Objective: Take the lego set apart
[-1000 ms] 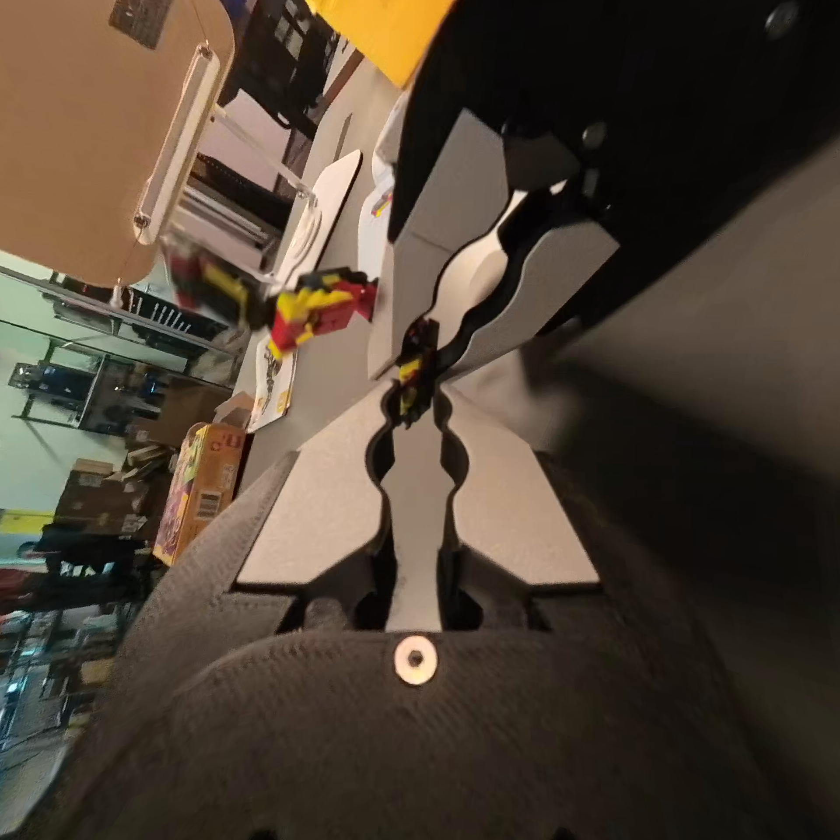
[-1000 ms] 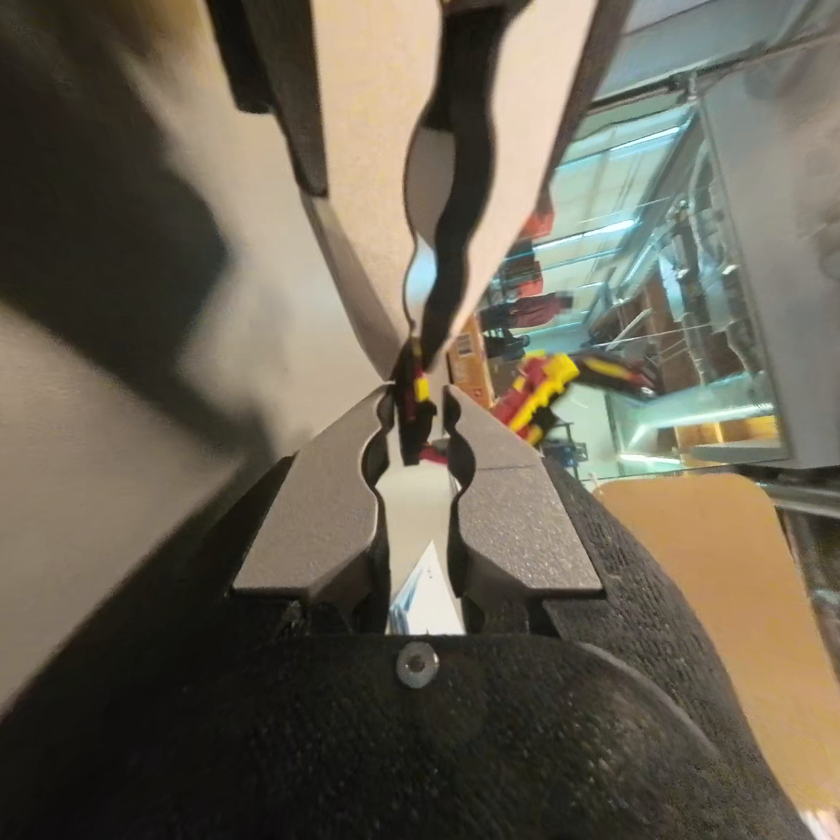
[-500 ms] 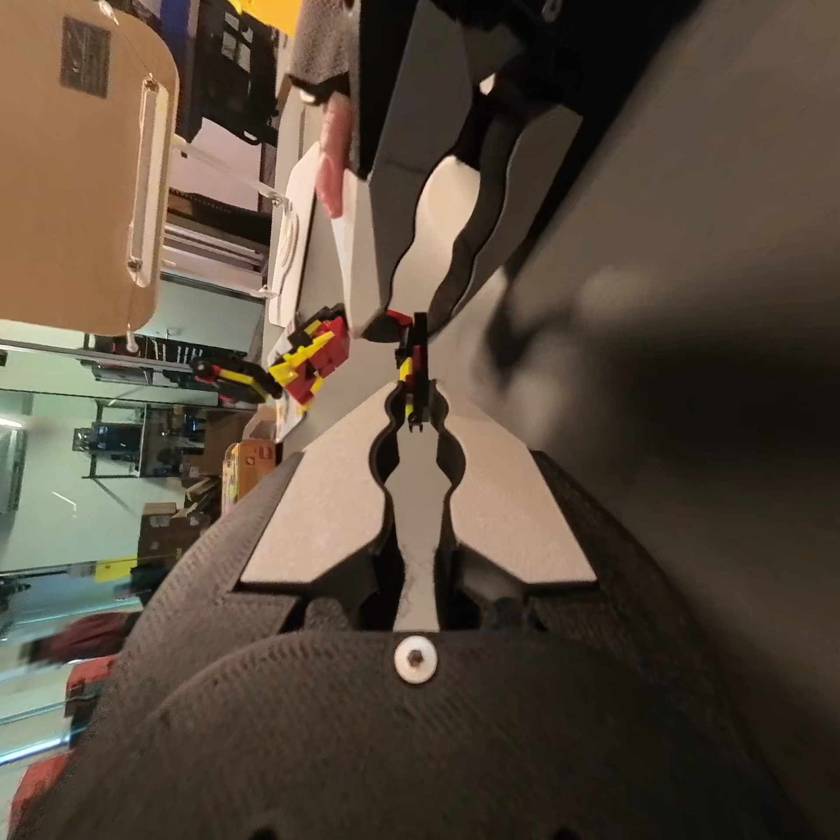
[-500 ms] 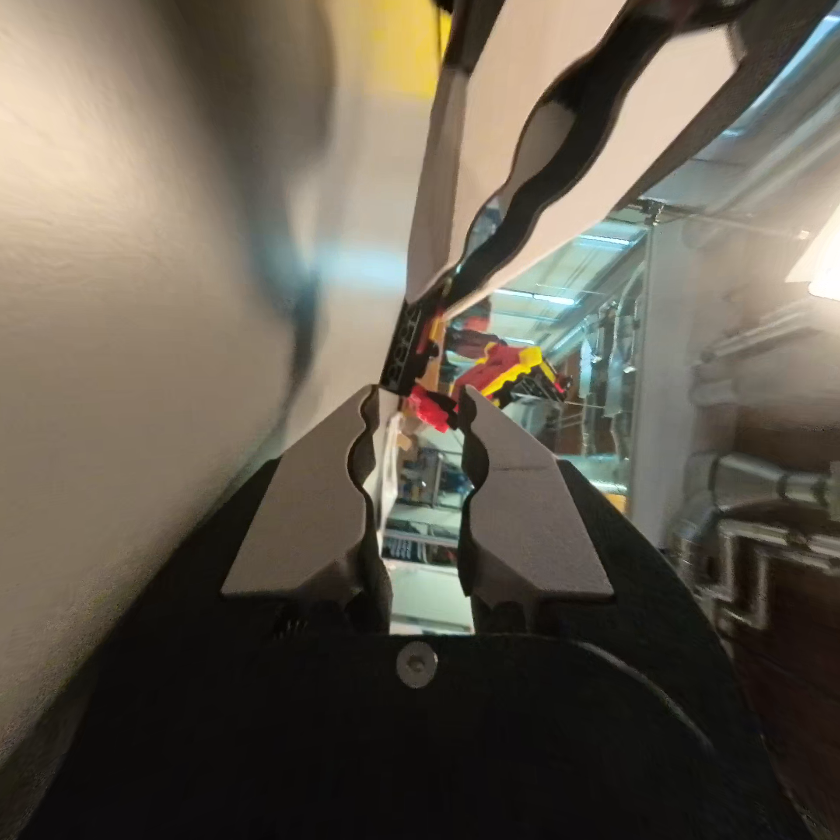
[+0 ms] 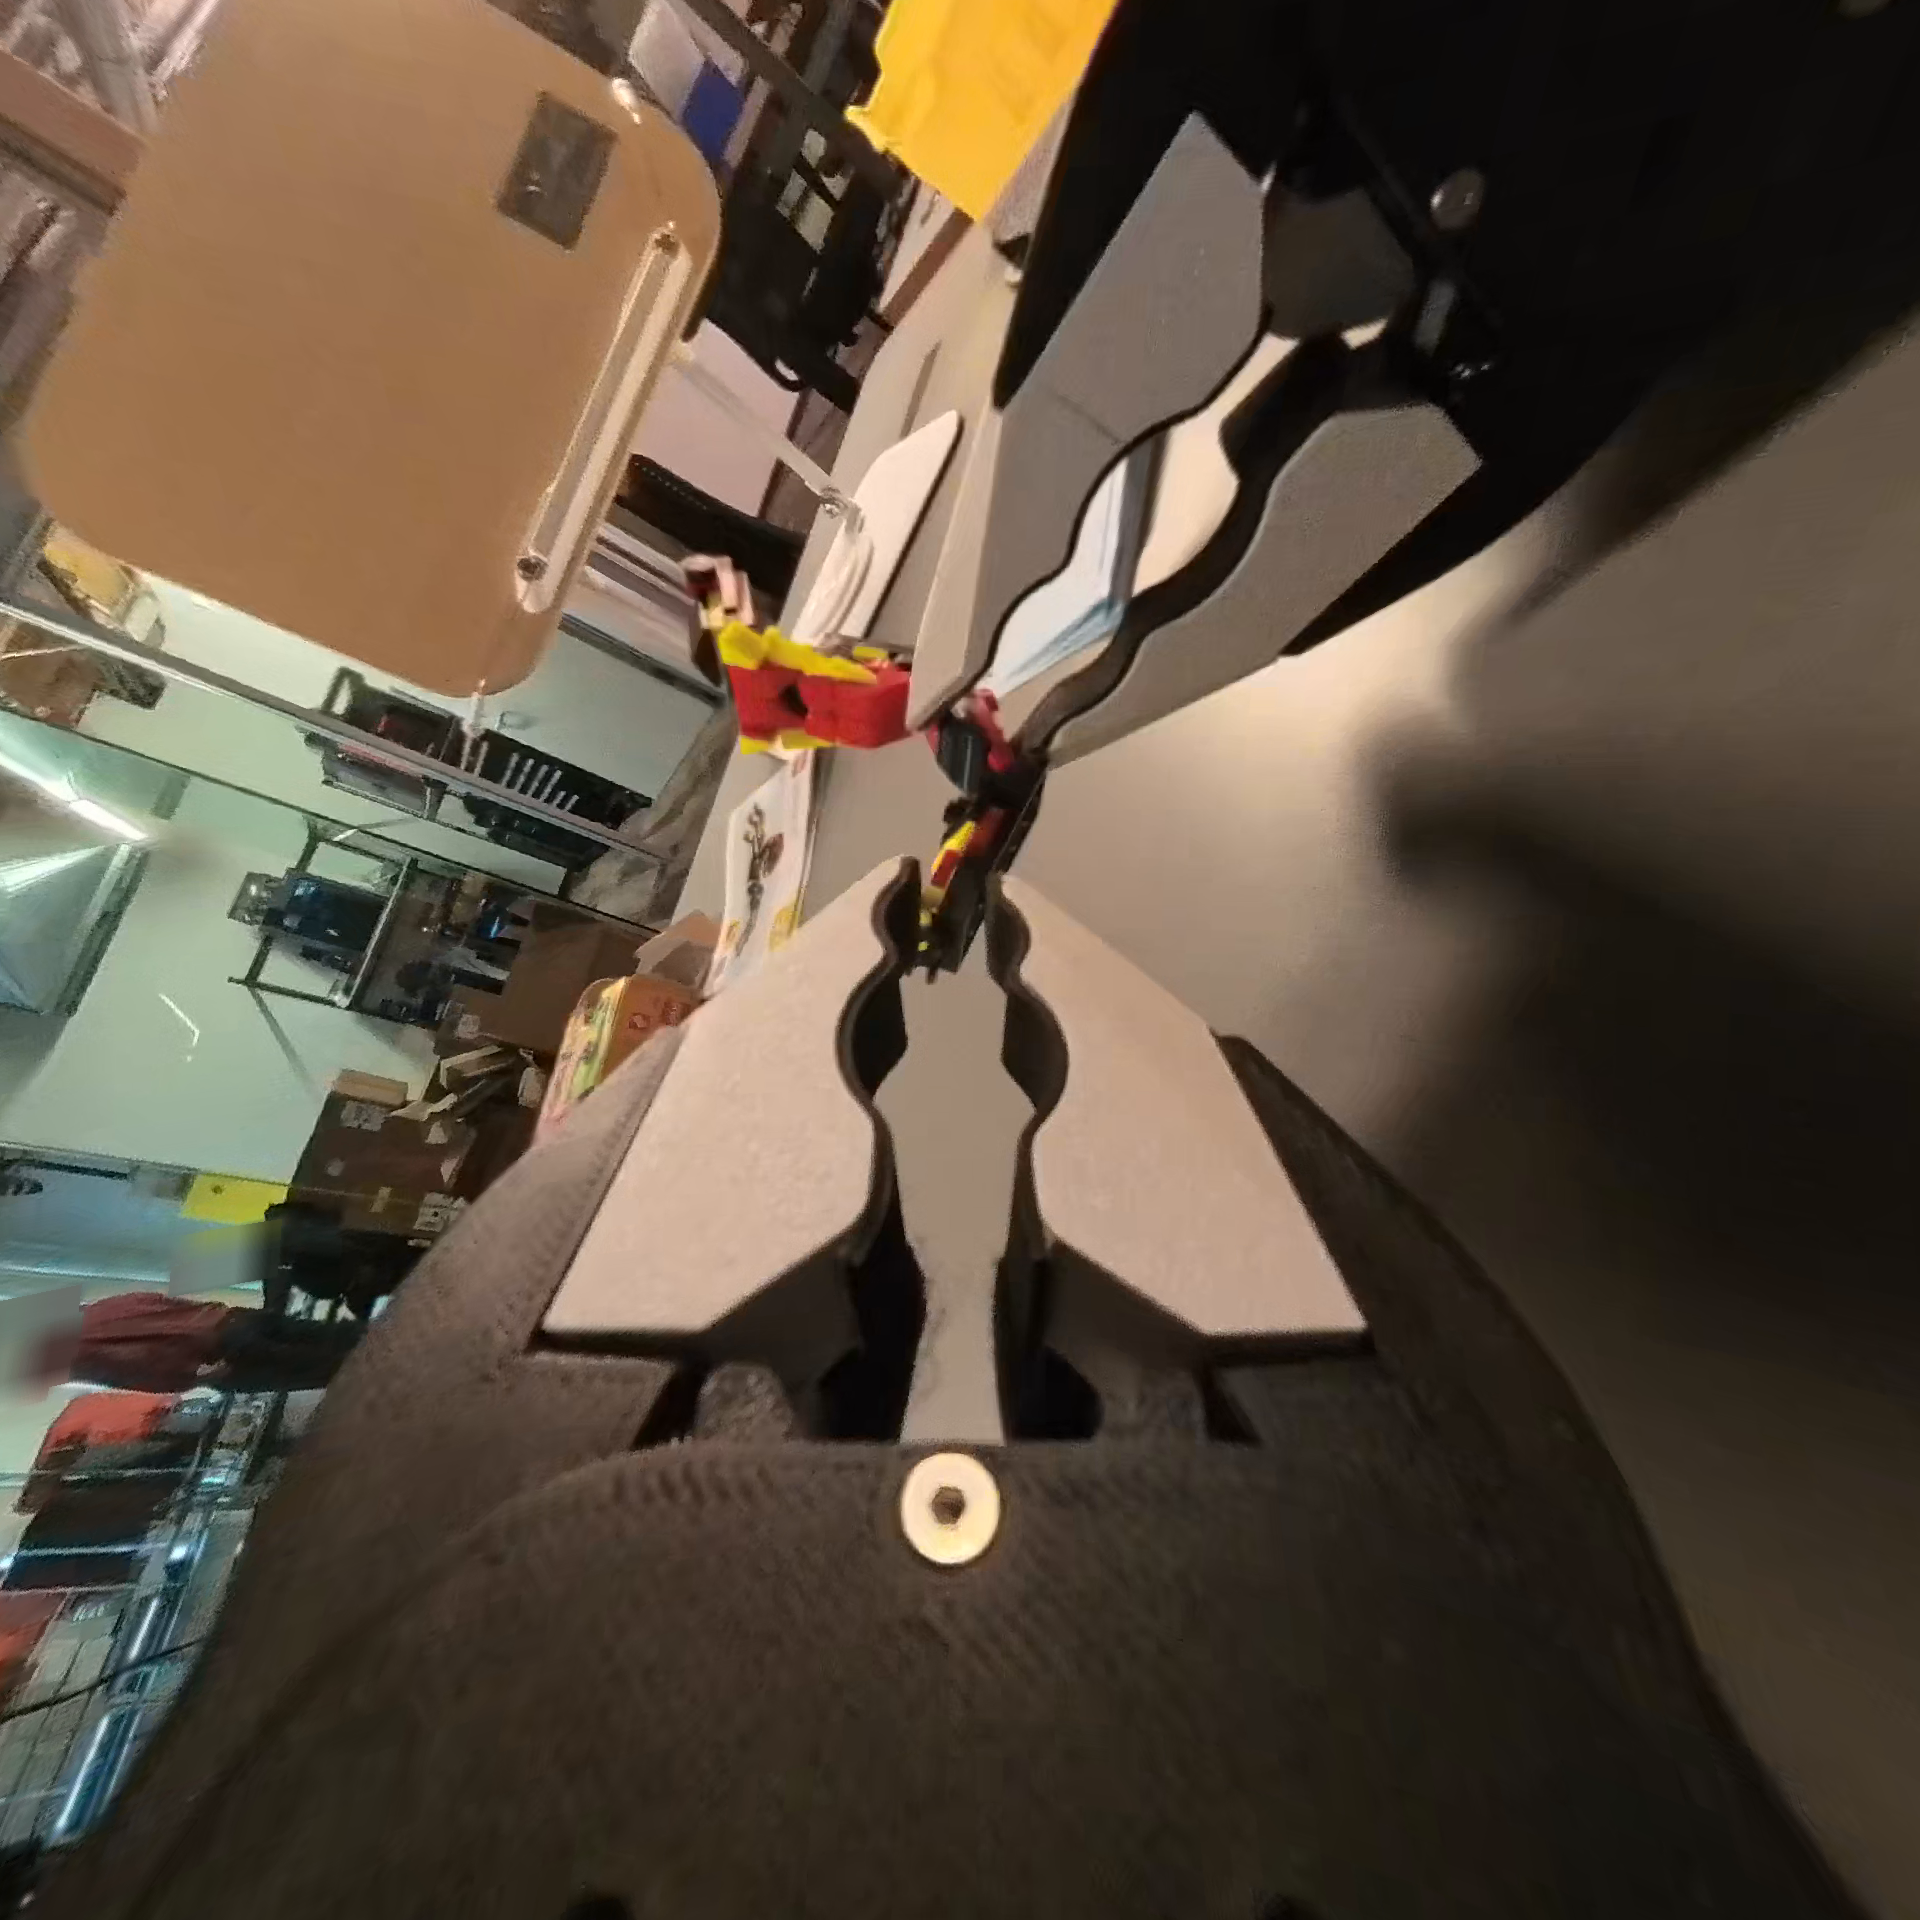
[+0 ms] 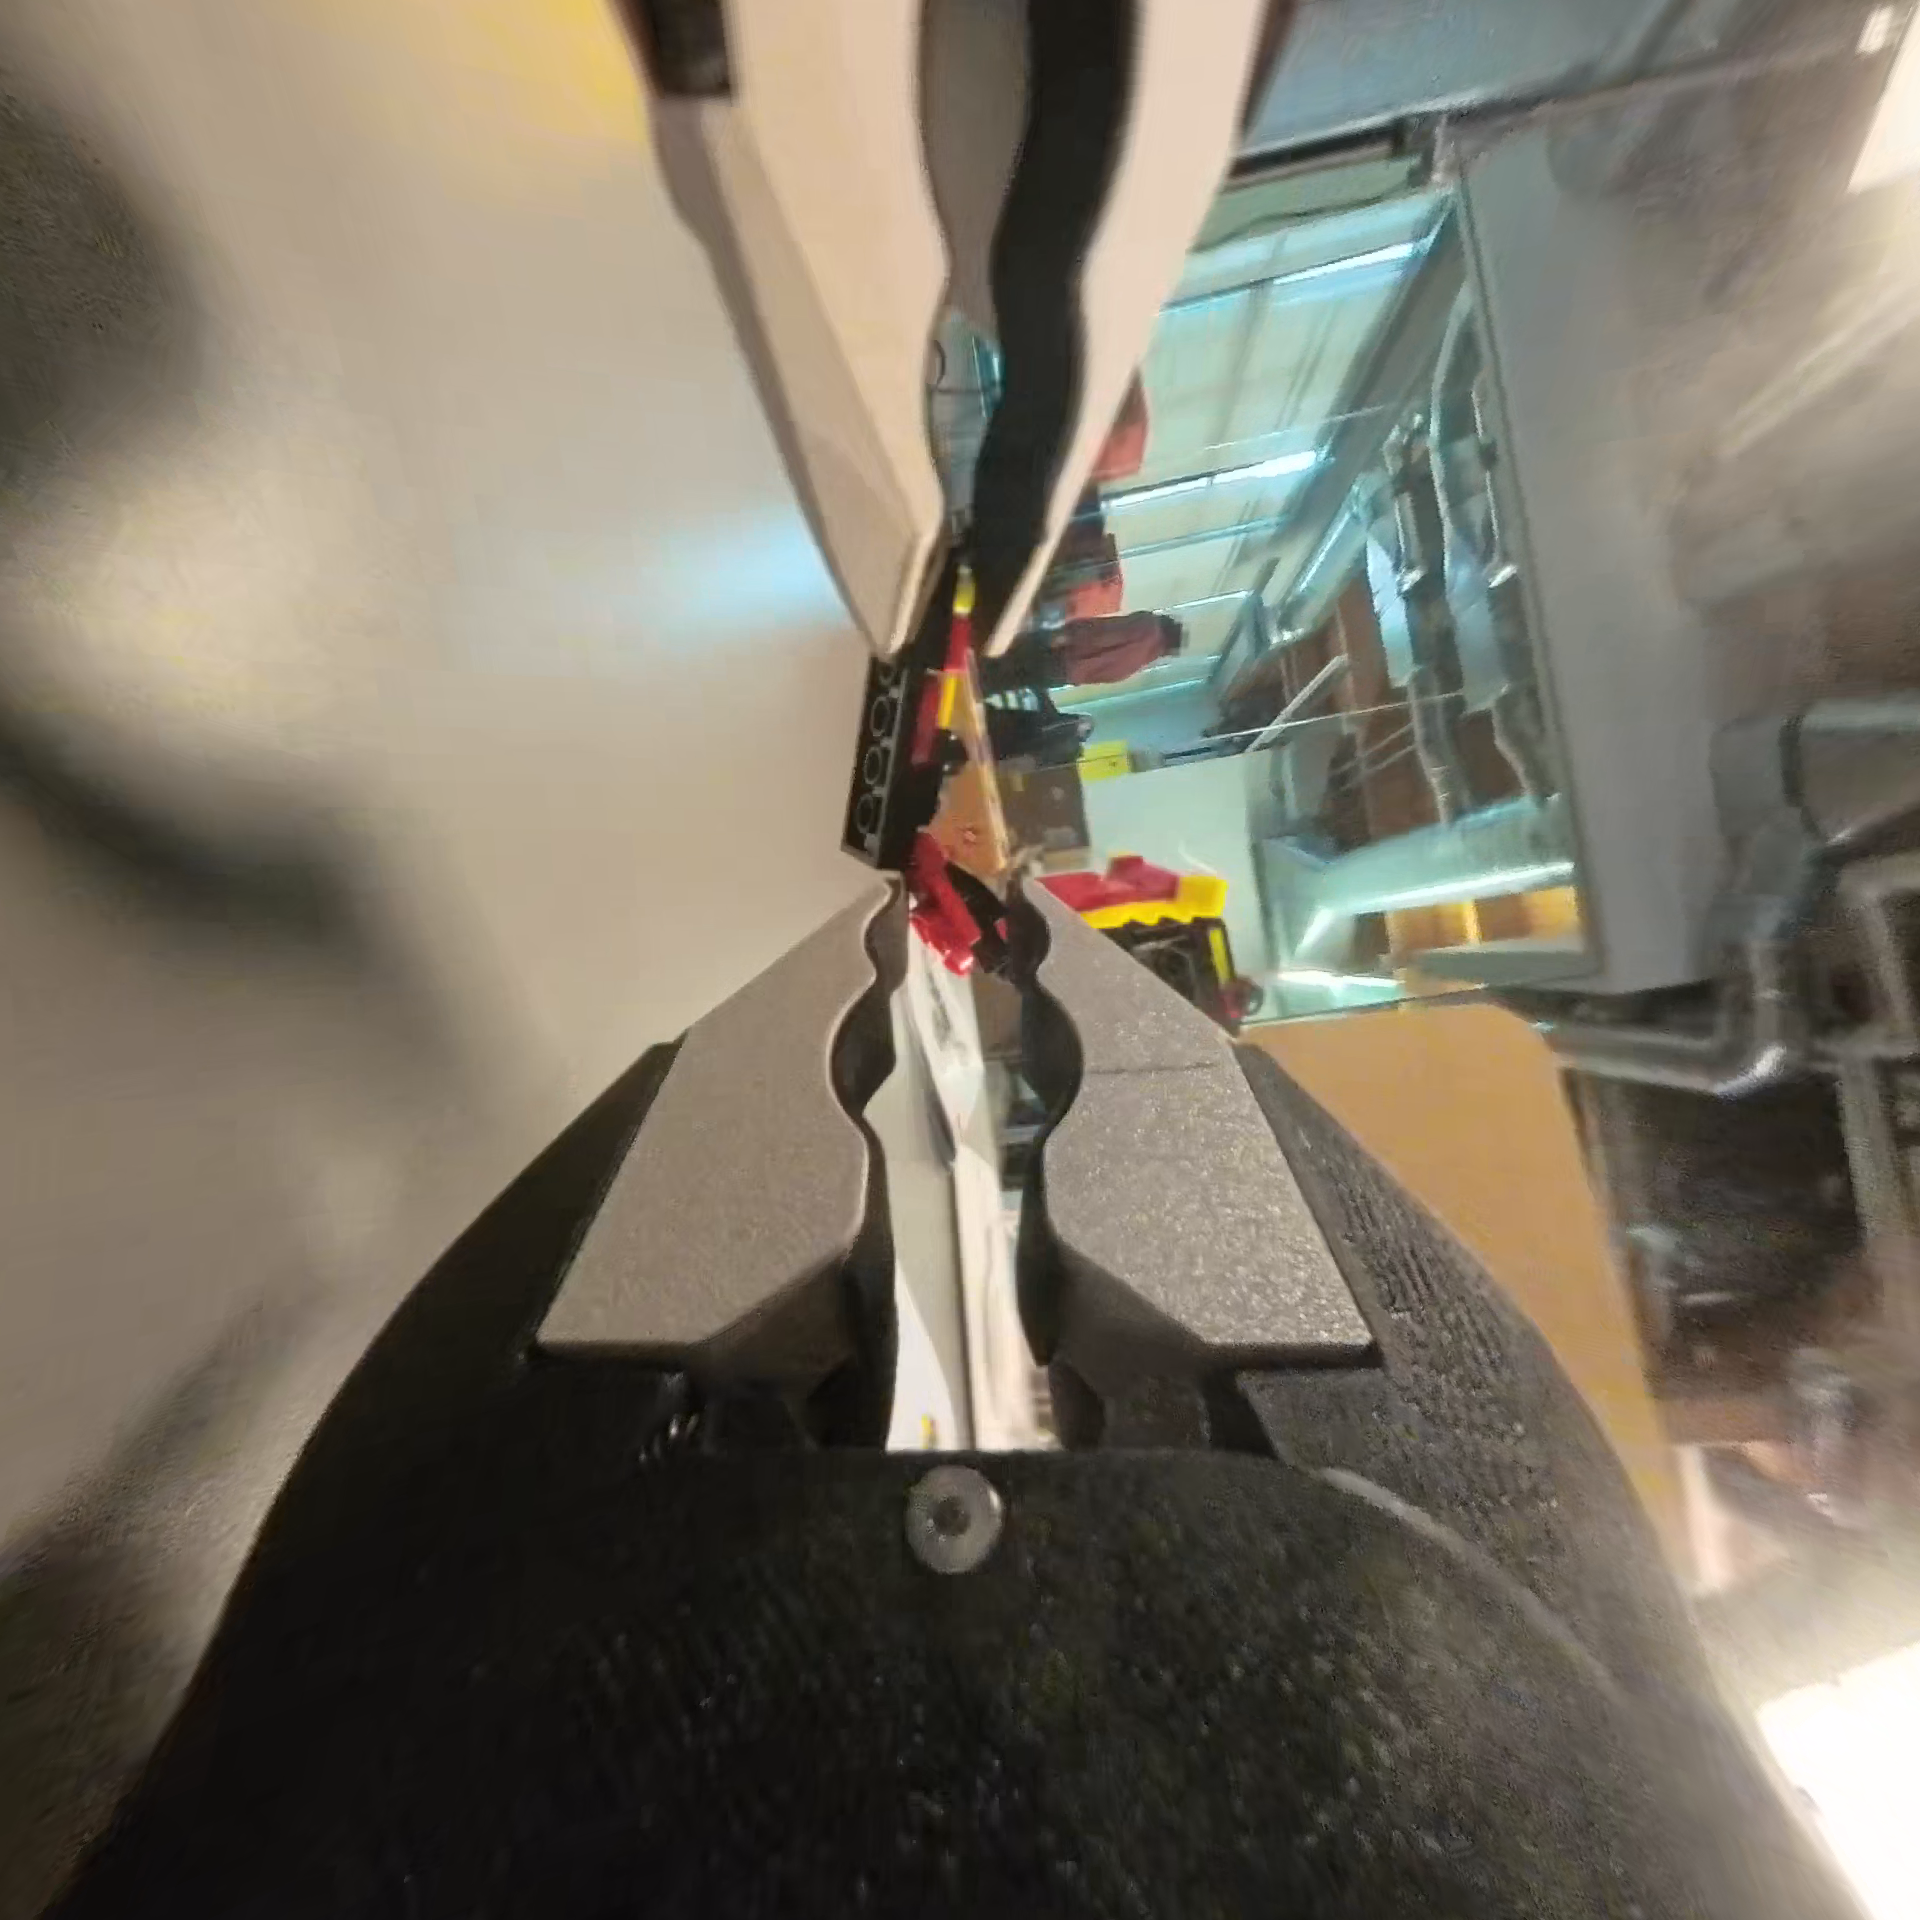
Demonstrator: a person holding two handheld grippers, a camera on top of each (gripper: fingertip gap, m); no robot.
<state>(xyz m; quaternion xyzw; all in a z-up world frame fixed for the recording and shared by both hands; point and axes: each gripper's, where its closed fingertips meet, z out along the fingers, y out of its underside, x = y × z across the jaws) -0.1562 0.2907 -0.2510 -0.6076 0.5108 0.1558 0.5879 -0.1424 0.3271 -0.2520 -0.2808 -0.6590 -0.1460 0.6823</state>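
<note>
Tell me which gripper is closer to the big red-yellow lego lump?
Probably right: the right gripper sits beside the lump; the left gripper is farther back. Both pinch a small piece.

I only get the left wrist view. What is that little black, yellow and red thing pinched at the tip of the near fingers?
Observer: A small lego piece. The right wrist view shows its black face with a row of round sockets, which your view hides.
Operator: Does the other tool, coming in from the top, have hold of it too?
Observer: It seems so. Seen head-on here, the right gripper has its jaws nearly together around the piece's red end.
Operator: And is my own tool gripping well?
Observer: From this side the left gripper is clamped on the piece's thin yellow-and-red edge, jaws almost touching.
</note>
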